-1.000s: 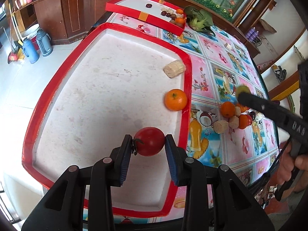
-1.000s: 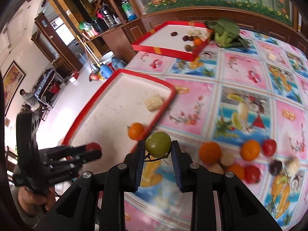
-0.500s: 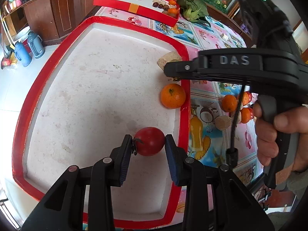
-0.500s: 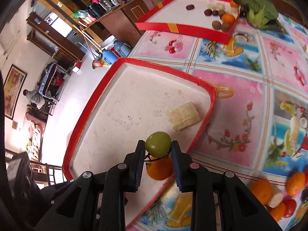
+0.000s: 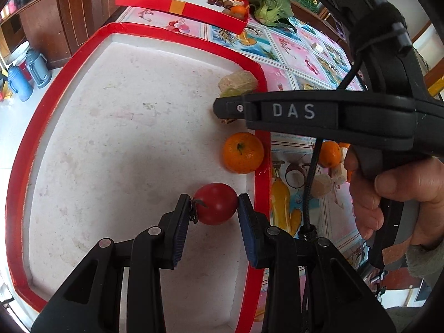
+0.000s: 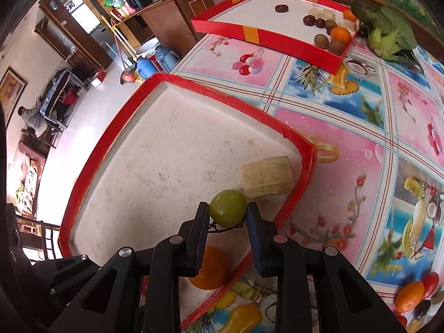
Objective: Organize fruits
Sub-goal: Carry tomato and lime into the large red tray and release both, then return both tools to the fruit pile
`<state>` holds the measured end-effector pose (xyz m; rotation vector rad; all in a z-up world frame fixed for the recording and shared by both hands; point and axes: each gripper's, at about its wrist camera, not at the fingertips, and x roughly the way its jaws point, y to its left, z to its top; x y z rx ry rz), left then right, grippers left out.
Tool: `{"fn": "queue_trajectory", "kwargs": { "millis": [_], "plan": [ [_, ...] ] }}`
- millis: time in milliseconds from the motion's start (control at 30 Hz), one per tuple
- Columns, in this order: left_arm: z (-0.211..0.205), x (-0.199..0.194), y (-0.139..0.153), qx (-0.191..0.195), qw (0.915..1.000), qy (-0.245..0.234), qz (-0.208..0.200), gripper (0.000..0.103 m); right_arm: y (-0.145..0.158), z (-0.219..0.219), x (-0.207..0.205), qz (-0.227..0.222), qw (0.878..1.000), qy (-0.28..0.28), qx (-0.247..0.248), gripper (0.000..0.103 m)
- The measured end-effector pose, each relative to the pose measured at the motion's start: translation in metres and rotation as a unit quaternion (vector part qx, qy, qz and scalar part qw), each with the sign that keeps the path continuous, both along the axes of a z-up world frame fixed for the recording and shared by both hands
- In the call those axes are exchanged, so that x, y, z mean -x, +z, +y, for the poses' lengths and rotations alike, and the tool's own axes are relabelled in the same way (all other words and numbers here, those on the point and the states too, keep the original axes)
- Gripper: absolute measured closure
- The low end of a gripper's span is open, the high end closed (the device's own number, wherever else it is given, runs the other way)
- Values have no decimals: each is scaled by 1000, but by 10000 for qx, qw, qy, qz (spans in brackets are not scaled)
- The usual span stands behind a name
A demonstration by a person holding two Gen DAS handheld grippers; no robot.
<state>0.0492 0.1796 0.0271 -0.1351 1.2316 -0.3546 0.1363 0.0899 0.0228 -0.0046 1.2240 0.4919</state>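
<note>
Your left hand-held gripper was clenched on a red tomato, the pads pressing its two sides so the stem pointed toward the left pad. You held it low over the near tray, close to the right rim, and whether it touched the white floor could not be told. That spot made sense: an orange already lay just inside the same rim, so the fruit was being lined up along that edge rather than scattered.

Your right hand-held gripper was grasping a green fruit, pinched at its widest part with a twiggy stem trailing below the pads. You had it over the same tray, just beside a pale ridged block that sat in the far corner, and with the orange partly hidden under the gripper. Reaching across from the right put its body over the tray in the left view, hiding most of the green fruit there.

More fruit waited on the counter in a cluster at the right, so the sorting looked early. A second tray farther off held small dark and orange pieces, with leafy greens beside it.
</note>
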Motion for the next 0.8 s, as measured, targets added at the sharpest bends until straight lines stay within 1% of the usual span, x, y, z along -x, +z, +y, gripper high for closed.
{"fn": "queue_trajectory", "kwargs": {
  "millis": [267, 367, 400, 433, 467, 500, 533, 600, 700, 800],
  "plan": [
    [-1, 5, -6, 49, 9999, -76, -55, 71, -5, 4, 5, -141, 9998, 162, 45, 74],
    [-1, 7, -6, 67, 9999, -64, -74, 70, -4, 4, 6, -131, 9998, 161, -13, 71],
    [-1, 8, -5, 70, 9999, -62, -75, 70, -3, 3, 6, -129, 9998, 151, -45, 68],
    [0, 9, -5, 57, 9999, -62, -83, 68, -1, 2, 8, -140, 9998, 145, -92, 63],
    [-1, 9, -5, 41, 9999, -57, -94, 67, 2, 1, 10, -163, 9996, 146, -159, 60],
    [0, 9, -4, 27, 9999, -44, -101, 59, 5, -1, 13, -203, 9995, 136, -186, 55],
    [1, 10, -3, 17, 9999, -10, -122, 47, 8, -3, 15, -255, 9994, 113, -198, 51],
    [3, 12, -1, -9, 9998, 68, -162, 41, 15, -9, 20, -294, 9991, 68, -312, 52],
    [8, 15, 4, 35, 9997, 188, -182, 41, 26, -26, 28, -300, 9977, -173, -576, 52],
    [15, 19, 9, 113, 9991, 340, -217, 41, 37, -53, 47, -359, 9945, -464, -863, 48]
  ]
}}
